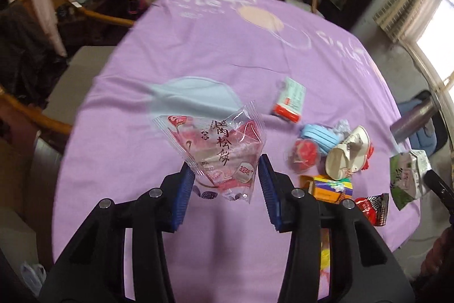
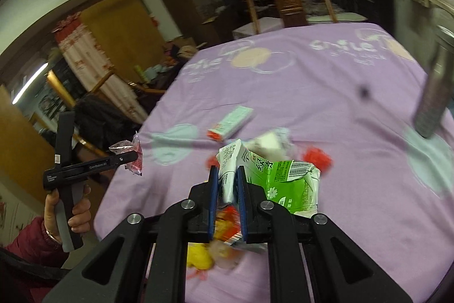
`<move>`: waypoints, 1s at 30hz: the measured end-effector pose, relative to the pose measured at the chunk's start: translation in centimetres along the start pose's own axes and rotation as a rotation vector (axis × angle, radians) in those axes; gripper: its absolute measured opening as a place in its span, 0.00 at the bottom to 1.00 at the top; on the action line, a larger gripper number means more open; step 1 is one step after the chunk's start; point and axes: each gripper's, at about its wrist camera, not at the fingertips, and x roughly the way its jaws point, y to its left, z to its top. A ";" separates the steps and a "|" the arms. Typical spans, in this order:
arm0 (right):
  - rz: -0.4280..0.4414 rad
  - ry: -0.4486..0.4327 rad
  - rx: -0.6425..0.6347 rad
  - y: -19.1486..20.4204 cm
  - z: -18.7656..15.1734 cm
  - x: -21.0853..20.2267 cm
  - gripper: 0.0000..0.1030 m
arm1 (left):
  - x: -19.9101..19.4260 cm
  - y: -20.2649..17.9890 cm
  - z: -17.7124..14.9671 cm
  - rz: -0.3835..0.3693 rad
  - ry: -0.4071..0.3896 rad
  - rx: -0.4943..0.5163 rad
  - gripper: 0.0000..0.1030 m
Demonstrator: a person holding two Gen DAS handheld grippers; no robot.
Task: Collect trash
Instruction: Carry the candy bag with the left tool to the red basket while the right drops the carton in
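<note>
Purple tablecloth [image 1: 170, 47] below: left jaws wide around clear wrapper [image 1: 218, 149] (pinched, from right view), right jaws clamping green carton [image 2: 272, 178].

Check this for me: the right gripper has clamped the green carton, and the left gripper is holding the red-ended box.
One part is wrong. The right gripper does clamp the green carton, but the left gripper holds a clear wrapper, not the box. The left wrist view shows the box lying on the cloth.
</note>
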 end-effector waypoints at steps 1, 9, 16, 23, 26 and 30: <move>0.032 0.008 -0.026 1.2 0.4 0.7 0.13 | -0.9 1.2 -0.7 0.018 -0.011 -0.023 0.44; 0.261 0.123 -0.221 10.8 2.0 6.0 0.13 | -10.1 14.7 -9.3 0.232 -0.041 -0.330 0.44; 0.373 0.200 -0.356 19.9 0.6 7.6 0.13 | -14.2 25.0 -19.1 0.381 0.026 -0.565 0.49; 0.373 0.224 -0.428 25.2 -0.8 7.3 0.13 | -14.1 31.8 -24.0 0.474 0.115 -0.702 0.84; 0.371 0.243 -0.452 27.1 -1.5 7.4 0.13 | -15.2 32.1 -25.3 0.450 0.116 -0.736 0.87; 0.395 0.289 -0.500 30.2 -2.8 8.7 0.13 | -17.4 32.3 -25.5 0.458 0.087 -0.748 0.88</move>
